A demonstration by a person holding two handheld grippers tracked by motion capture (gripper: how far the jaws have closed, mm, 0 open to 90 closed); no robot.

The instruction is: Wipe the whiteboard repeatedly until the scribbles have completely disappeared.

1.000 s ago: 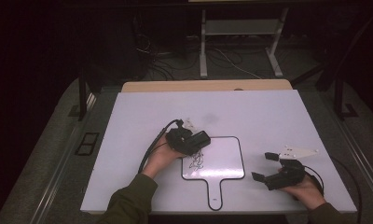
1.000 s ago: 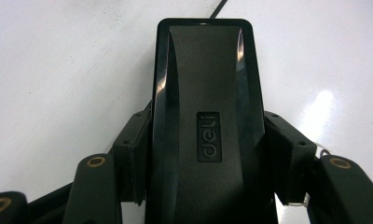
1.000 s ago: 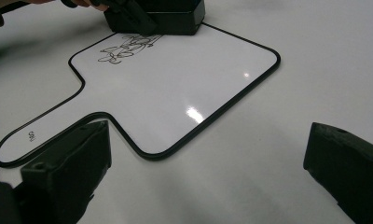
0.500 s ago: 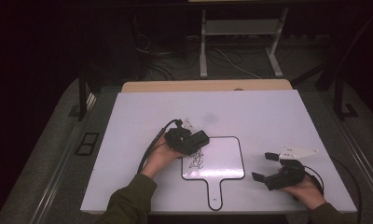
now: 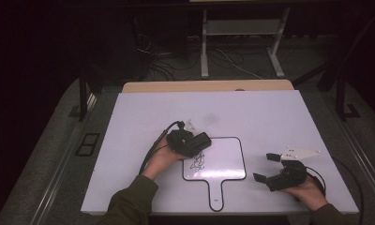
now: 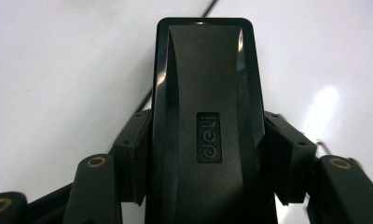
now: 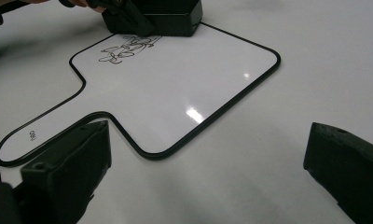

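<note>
A small whiteboard [image 5: 225, 161] with a black rim and a handle lies flat on the table, with a black scribble [image 5: 198, 162] near its left edge. My left gripper [image 5: 197, 142] is shut on a black board eraser [image 5: 202, 139] at the board's upper left corner, just above the scribble. In the left gripper view the eraser [image 6: 205, 93] sits clamped between both pads [image 6: 133, 154]. My right gripper [image 5: 265, 167] rests open to the right of the board with nothing between its jaws. The right gripper view shows the whiteboard [image 7: 184, 79], the scribble [image 7: 124, 49] and the eraser [image 7: 173, 18] beyond.
The white table top [image 5: 270, 117] has a wooden strip [image 5: 209, 86] along its far edge. A cable [image 5: 150, 152] trails from the left gripper toward the person. A metal stand [image 5: 242, 28] and loose cables stand on the dark floor behind the table.
</note>
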